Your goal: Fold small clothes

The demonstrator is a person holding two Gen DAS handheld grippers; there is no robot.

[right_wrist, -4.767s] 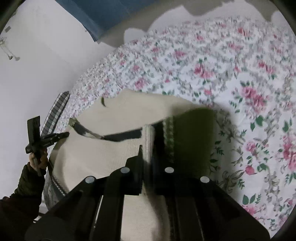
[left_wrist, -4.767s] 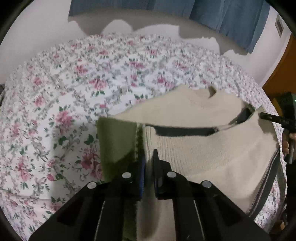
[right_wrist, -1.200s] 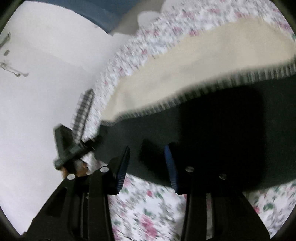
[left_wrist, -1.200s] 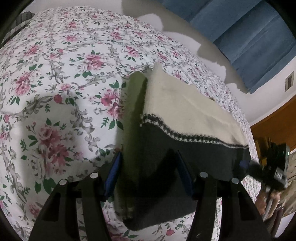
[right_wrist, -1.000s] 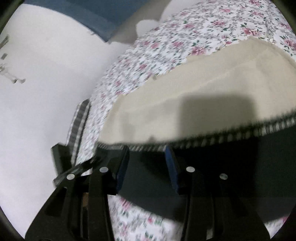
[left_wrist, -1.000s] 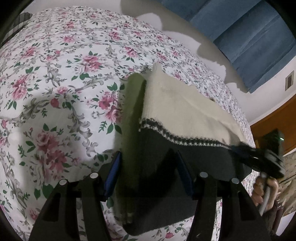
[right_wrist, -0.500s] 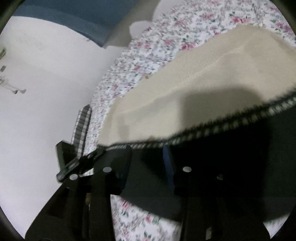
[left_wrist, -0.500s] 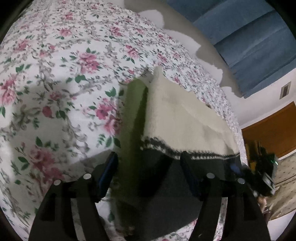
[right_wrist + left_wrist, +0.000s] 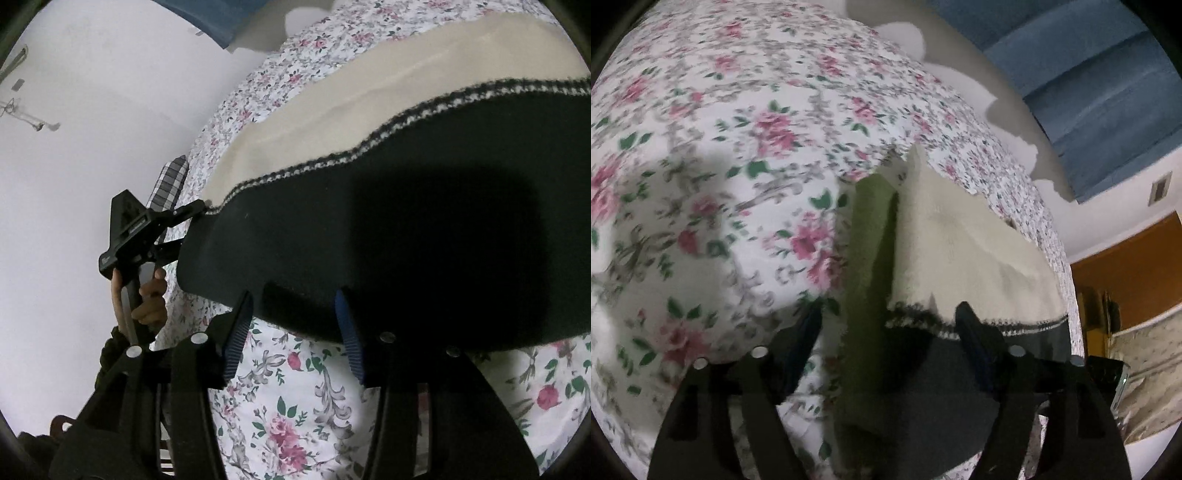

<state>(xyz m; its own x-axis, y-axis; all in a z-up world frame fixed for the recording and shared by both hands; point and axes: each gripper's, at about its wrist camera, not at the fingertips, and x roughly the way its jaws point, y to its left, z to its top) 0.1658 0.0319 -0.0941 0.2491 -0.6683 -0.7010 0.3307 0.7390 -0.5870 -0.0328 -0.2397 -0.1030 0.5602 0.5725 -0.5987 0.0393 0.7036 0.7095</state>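
A folded knit sweater, cream with a dark hem band and a green strip along its left side, lies on the floral bed sheet. My left gripper straddles the sweater's near corner. Its jaws are opening, and the cloth lies between them with neither pad pressing on it. In the right wrist view the sweater's dark hem fills the middle. My right gripper sits at the hem's near edge, jaws opening, with only the edge of the cloth between the tips. The left gripper, held by a hand, shows at the hem's far corner.
The floral sheet covers the whole bed. A plaid cloth lies at the bed's far edge by a white wall. Blue curtains hang behind the bed, and a wooden door stands to the right.
Both grippers, shut on the sweater earlier, have let go and their jaws have widened. The right gripper has drawn back toward the hem's near edge, so floral sheet now shows under its fingers.
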